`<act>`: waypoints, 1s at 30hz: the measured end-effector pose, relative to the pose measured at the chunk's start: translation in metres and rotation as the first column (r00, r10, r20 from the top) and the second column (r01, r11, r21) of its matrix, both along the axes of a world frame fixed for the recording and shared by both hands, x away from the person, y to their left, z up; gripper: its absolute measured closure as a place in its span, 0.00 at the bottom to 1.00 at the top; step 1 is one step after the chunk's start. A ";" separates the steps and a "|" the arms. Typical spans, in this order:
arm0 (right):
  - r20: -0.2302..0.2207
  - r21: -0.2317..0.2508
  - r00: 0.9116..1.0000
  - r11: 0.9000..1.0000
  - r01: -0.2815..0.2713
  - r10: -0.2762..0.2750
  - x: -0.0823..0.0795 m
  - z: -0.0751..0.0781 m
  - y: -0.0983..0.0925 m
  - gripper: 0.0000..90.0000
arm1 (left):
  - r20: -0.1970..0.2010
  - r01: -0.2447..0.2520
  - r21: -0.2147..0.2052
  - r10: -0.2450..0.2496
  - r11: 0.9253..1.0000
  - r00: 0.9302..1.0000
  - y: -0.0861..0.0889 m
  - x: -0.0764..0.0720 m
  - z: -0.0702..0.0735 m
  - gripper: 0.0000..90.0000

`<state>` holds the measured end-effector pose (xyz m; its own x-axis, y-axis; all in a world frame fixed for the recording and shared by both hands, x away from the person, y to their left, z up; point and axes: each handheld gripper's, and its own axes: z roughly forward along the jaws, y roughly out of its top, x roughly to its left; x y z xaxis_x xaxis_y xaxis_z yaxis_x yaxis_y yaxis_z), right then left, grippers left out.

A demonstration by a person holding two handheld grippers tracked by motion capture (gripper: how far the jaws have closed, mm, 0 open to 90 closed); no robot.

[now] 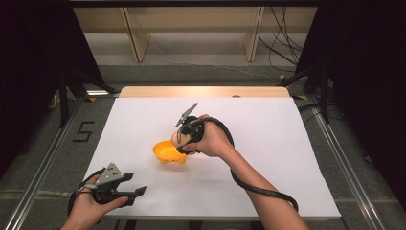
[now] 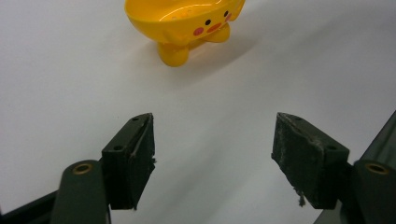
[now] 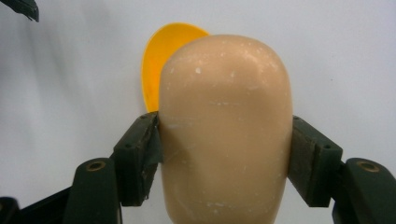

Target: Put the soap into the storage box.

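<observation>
A yellow bowl (image 1: 168, 152) with a duck face and small feet stands on the white table top (image 1: 277, 143), left of its middle. My right gripper (image 1: 179, 141) hangs just over the bowl's far right rim, shut on a beige egg-shaped object (image 1: 175, 138). In the right gripper view the egg (image 3: 224, 126) sits squeezed between both pads of that gripper (image 3: 224, 149), with the bowl (image 3: 156, 60) partly hidden behind it. My left gripper (image 1: 137, 183) rests near the table's front left corner, open and holding nothing. Its jaws (image 2: 212, 154) point toward the bowl (image 2: 187, 18).
A wooden strip (image 1: 206, 91) edges the table's far side. Wooden shelving (image 1: 191, 28) and loose cables (image 1: 282, 43) lie beyond it. Black curtains (image 1: 364, 72) hang on both sides. A cable (image 1: 263, 191) trails from the right gripper across the table.
</observation>
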<state>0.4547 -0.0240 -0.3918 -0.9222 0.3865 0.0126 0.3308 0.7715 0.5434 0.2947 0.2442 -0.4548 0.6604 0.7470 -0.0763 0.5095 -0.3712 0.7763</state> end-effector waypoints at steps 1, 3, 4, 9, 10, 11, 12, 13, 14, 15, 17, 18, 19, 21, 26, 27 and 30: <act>0.002 0.001 1.000 1.000 -0.004 0.004 0.000 0.000 0.001 0.39 | 0.001 0.003 0.005 -0.003 1.000 1.000 0.000 0.000 0.000 0.33; -0.001 0.000 1.000 1.000 -0.004 0.004 0.000 0.001 0.002 0.39 | -0.001 0.004 0.006 -0.004 1.000 1.000 0.000 0.000 0.000 0.33; 0.000 -0.002 1.000 1.000 -0.005 0.005 0.001 0.000 0.002 0.39 | 0.000 0.005 0.006 -0.005 1.000 1.000 0.000 0.000 0.000 0.33; -0.004 -0.001 1.000 1.000 -0.012 0.012 0.002 -0.002 0.006 0.39 | 0.004 0.006 0.000 -0.006 1.000 1.000 0.000 0.001 0.000 0.33; -0.004 -0.003 1.000 1.000 -0.011 0.011 0.002 -0.002 0.007 0.39 | 0.001 0.007 0.003 -0.007 1.000 1.000 0.000 0.001 0.000 0.33; -0.001 -0.005 1.000 1.000 -0.014 0.014 0.002 -0.003 0.008 0.39 | 0.002 0.007 0.001 -0.007 1.000 1.000 0.000 0.001 0.000 0.33; -0.003 -0.006 1.000 1.000 -0.015 0.015 0.003 -0.002 0.008 0.39 | 0.004 0.004 0.002 -0.004 1.000 1.000 0.000 0.000 0.000 0.33; -0.009 -0.005 1.000 1.000 -0.007 0.007 0.002 -0.003 0.009 0.39 | 0.004 0.004 0.003 -0.004 1.000 1.000 0.000 0.000 0.000 0.33; -0.005 -0.003 1.000 1.000 -0.015 0.015 0.003 -0.003 0.010 0.39 | 0.004 0.004 0.001 -0.004 1.000 1.000 0.000 0.001 0.000 0.33; -0.011 -0.003 1.000 1.000 -0.016 0.016 0.003 -0.003 0.011 0.39 | 0.004 0.005 0.001 -0.005 1.000 1.000 0.000 0.001 0.000 0.33; -0.004 -0.003 1.000 1.000 -0.017 0.017 0.004 -0.003 0.012 0.39 | 0.001 0.013 0.016 -0.013 1.000 1.000 0.001 0.001 0.000 0.33; -0.007 -0.004 1.000 1.000 -0.024 0.024 0.005 -0.003 0.012 0.39 | -0.010 0.001 0.002 -0.001 1.000 1.000 0.001 0.000 0.000 0.33; -0.007 -0.006 1.000 1.000 -0.017 0.017 0.005 -0.003 0.013 0.39 | -0.009 0.002 0.004 -0.002 1.000 1.000 0.001 0.000 0.000 0.33; -0.002 -0.007 1.000 1.000 -0.022 0.022 0.006 -0.004 0.014 0.39 | -0.011 0.003 0.005 -0.003 1.000 1.000 0.001 0.000 0.000 0.33; -0.004 -0.011 1.000 1.000 -0.023 0.023 0.007 -0.006 0.017 0.39 | 0.003 0.011 0.015 -0.011 1.000 1.000 0.002 0.001 0.000 0.33; -0.004 -0.011 1.000 1.000 -0.023 0.023 0.007 -0.006 0.017 0.39 | -0.009 0.000 0.001 0.000 1.000 1.000 0.001 0.000 0.000 0.33; -0.001 -0.007 1.000 1.000 -0.030 0.030 0.008 -0.007 0.018 0.39 | -0.005 0.007 0.011 -0.007 1.000 1.000 0.002 0.000 0.001 0.33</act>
